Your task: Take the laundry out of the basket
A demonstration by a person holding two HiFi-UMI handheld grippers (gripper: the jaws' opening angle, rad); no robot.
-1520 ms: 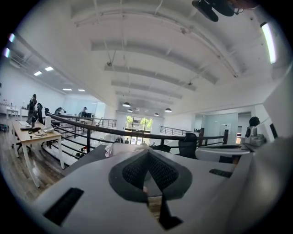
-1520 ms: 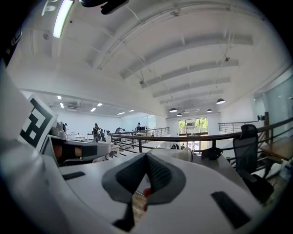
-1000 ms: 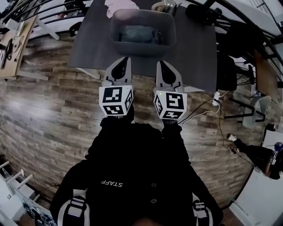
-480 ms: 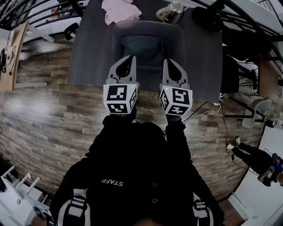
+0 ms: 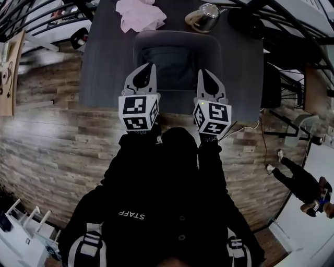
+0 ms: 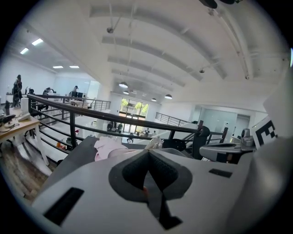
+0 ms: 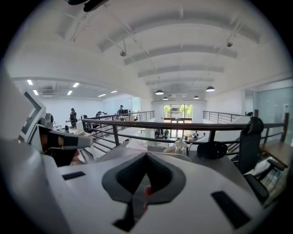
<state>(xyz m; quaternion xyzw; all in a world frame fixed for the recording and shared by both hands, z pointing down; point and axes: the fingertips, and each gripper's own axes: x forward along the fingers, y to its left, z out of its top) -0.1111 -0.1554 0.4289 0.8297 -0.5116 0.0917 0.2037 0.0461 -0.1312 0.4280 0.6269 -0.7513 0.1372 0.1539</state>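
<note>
In the head view, the basket (image 5: 177, 36) stands on a dark table (image 5: 104, 68). The laundry (image 5: 169, 65), a dark bundle, lies at the bottom of the basket. The left gripper (image 5: 148, 69) and the right gripper (image 5: 203, 74) hang over the basket's near rim, one toward each near corner, tips pointing inward. They look lined up for a reach down to the bundle. Past the basket's far rim lie a pink cloth (image 5: 140, 13) and a kettle (image 5: 205, 15).

In the left gripper view, the jaws are pressed together with nothing between them. The camera looks level, over the basket, so only the pink cloth and the kettle beyond it show.

In the right gripper view, the jaws again meet tip to tip and hold nothing. The kettle sits just past them, on the basket's far side. Both pairs would likely need to spread before either can take the laundry.
</note>
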